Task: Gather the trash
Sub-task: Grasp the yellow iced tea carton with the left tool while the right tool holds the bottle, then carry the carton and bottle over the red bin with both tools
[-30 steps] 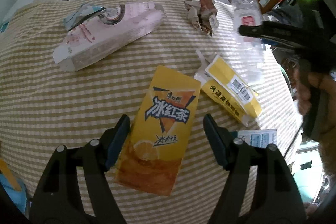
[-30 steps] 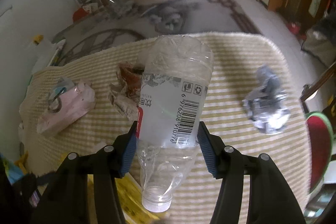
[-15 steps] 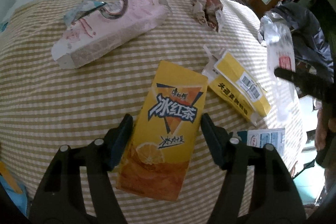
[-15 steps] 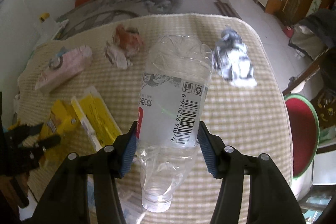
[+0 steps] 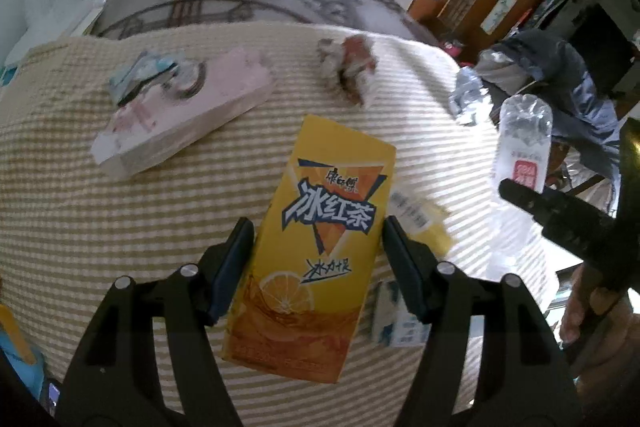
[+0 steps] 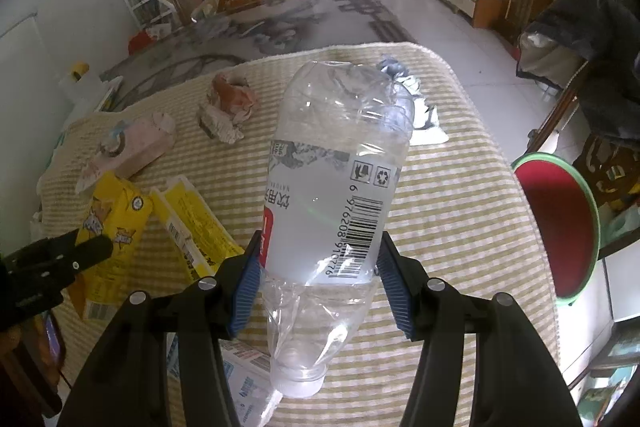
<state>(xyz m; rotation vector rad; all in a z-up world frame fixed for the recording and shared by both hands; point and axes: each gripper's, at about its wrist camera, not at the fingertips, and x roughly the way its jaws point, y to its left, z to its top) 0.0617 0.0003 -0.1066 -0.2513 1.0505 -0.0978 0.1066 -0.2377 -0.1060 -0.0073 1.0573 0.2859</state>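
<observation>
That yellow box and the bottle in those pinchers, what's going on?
A person is tidying trash off a striped tablecloth with two handheld grippers. The left gripper grips the yellow iced tea carton. The right gripper is squeezing a clear plastic bottle. A pink packet, crumpled wrappers and other cartons still lie there.

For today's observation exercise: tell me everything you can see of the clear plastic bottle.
The bottle is clear, thin, crumpled plastic and looks empty. Its white label carries a barcode, recycling marks and a red patch. A pale cap closes its neck. It is held off the striped cloth, cap toward the camera, base pointing away, between the blue pads of the right claw, whose jaws are closing on it.
</observation>
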